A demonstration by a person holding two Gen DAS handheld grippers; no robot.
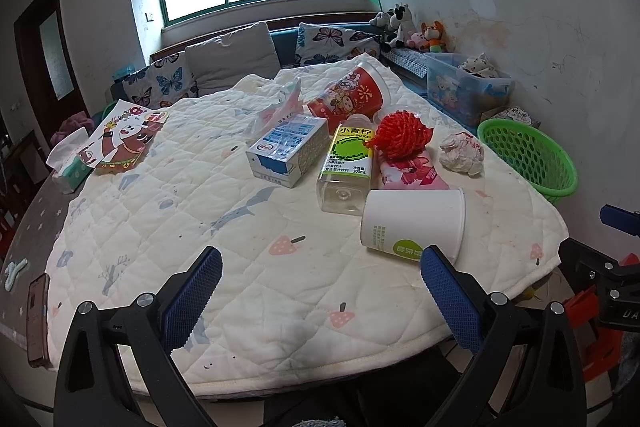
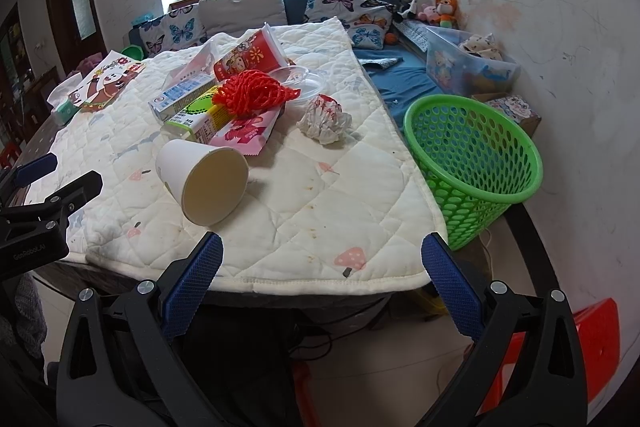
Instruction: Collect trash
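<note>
Both grippers, left (image 1: 321, 273) and right (image 2: 322, 261), are wide open and empty; I'd pinch the white cup (image 2: 204, 181) at 11 o'clock by its rim, then drop it in the green basket (image 2: 476, 163).

White paper cup (image 2: 204, 181) lies tipped beside clustered trash; empty green basket (image 2: 476, 163) stands right.

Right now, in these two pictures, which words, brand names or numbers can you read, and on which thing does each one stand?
"小青柠": plastic bottle, top of its green and yellow label.
"300mL": same label, bottom edge.
"GenRobot.AI": body of the left gripper, seen from the right wrist view.
Too small or blurred to read: milk carton, white paper cup, red cup, pink wrapper, cartoon sheet.
</note>
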